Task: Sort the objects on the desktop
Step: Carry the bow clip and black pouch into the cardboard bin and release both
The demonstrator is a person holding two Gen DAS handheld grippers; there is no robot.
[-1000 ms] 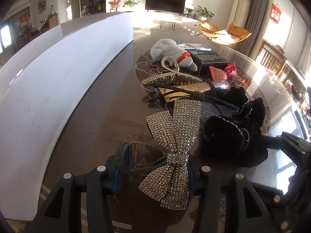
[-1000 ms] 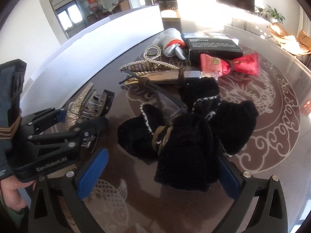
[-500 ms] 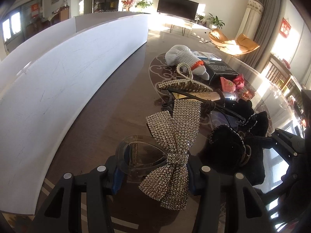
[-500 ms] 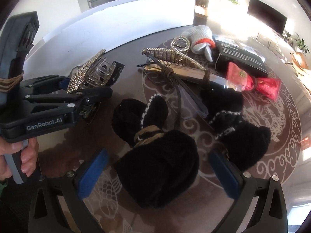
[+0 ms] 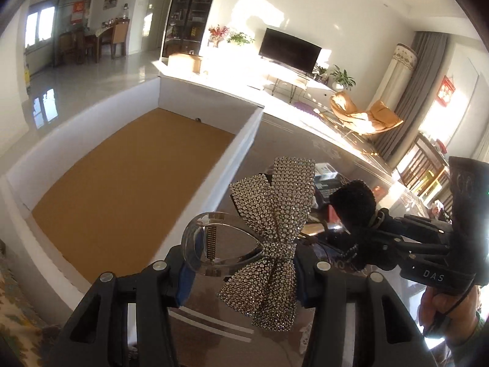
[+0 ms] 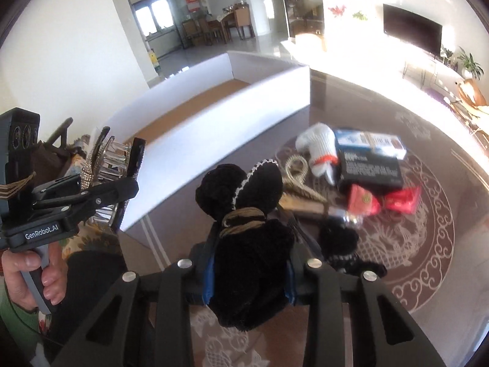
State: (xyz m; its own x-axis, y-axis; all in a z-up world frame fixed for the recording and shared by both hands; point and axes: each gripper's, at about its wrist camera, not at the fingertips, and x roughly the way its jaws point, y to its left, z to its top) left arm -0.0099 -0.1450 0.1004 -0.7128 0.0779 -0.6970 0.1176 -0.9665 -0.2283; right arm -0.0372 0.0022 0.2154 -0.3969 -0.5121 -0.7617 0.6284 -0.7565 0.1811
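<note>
I read "GenRobot.AI" in white on the black body of the left gripper (image 6: 76,183), at nine o'clock in the right wrist view. At four o'clock in the left wrist view, the right gripper (image 5: 351,214) body carries "DAS". Box print at two o'clock is too blurred for me.

My left gripper (image 5: 241,278) is matte black plastic, two broad triangular finger frames with cut-out windows, each carrying round silver screw heads near the front. Blue pads line the inner faces of its fingers (image 5: 185,278). My right gripper (image 6: 249,278) is built the same way: black frames, silver screws, blue pads. Seen from the side, each unit has a black handle block; white lettering reads "GenRobot.AI" on the left one and "DAS" on the right. A thin dark cable runs below my right hand (image 5: 443,309). A green sleeve cuff shows at my left hand (image 6: 29,278).
</note>
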